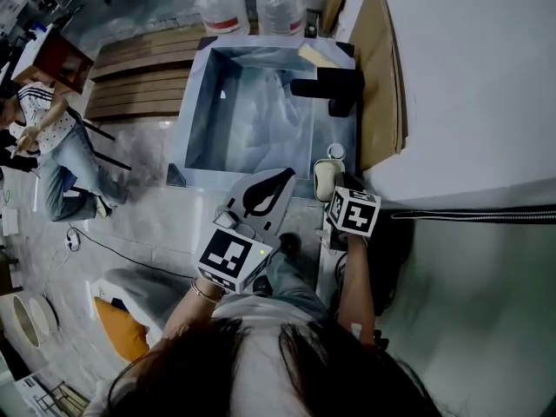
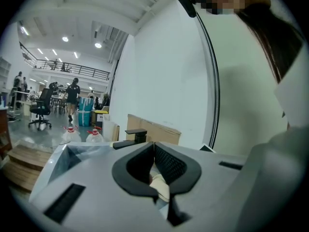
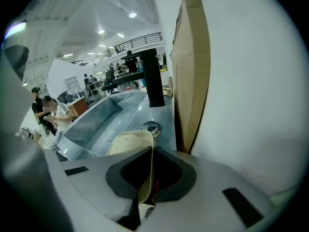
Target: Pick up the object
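Right hand-held gripper (image 1: 334,189) (image 3: 152,151): jaws pressed onto the thin side wall of a cream dish (image 1: 326,179) (image 3: 128,141). That is the task's thing.
- The grip looks made. The rim runs straight down between the two black pads in the right gripper view.

Left hand-held gripper (image 1: 287,176) (image 2: 154,146): pads pressed together at the tips, pinching nothing I can name.
- A pale scrap shows through the hollow behind the tips. Cannot tell what it is.
- It hangs centre frame in the head view, just left of the dish.

Where the dish is:
- Head view: just right of centre, at the near right corner of the sink (image 1: 195,102) (image 3: 96,124).
- It is over the steel counter (image 3: 166,115) strip, close to a round metal fitting (image 1: 335,151) (image 3: 151,126).
- The black faucet (image 1: 334,85) (image 3: 152,79) stands well beyond it. A cardboard sheet (image 1: 378,68) (image 3: 190,66) leans on the wall to the right.

Progress, my reading:
- The grasp is done.
- Whether the dish has left the counter cannot be settled. No view shows its underside, or a gap or shadow beneath it.
- What is left is the lift itself, or finishing it.

Orientation:
- Rounded oblong; the long axis runs away from the gripper toward the top of the head view, roughly at the faucet.
- The hollow face is turned up and toward the basin, at the left of the right gripper view.
- The far rounded end points away from the holder.
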